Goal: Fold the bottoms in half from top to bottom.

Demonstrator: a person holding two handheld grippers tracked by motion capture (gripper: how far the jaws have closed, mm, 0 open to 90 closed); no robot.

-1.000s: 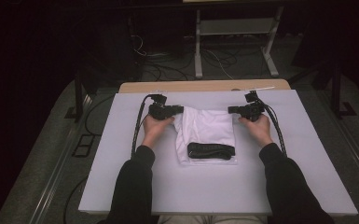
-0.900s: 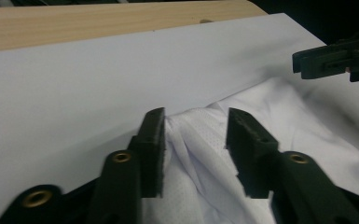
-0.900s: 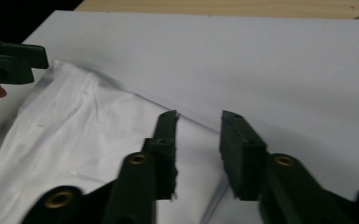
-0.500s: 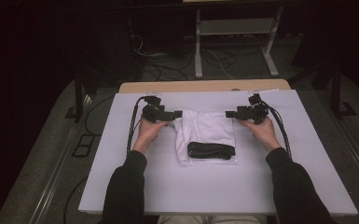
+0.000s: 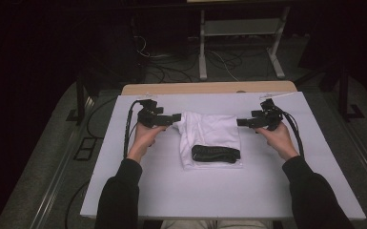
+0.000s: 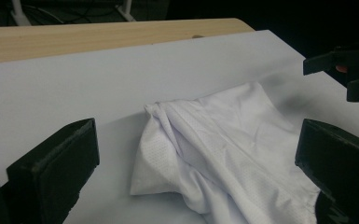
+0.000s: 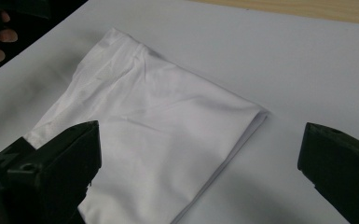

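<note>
Covering the table, a white board (image 5: 171, 191) carries a folded white garment (image 5: 209, 136) at its middle, a black band (image 5: 215, 153) across the garment's near end. The left gripper (image 5: 175, 117) and right gripper (image 5: 240, 122) flank the far corners, jaws just spread wide, the cloth lying free between them.

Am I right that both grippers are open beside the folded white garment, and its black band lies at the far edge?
Not quite. The black band lies at the near edge of the folded white garment, toward the person, as the high view shows. The left gripper and right gripper are indeed open, one at each side.
</note>
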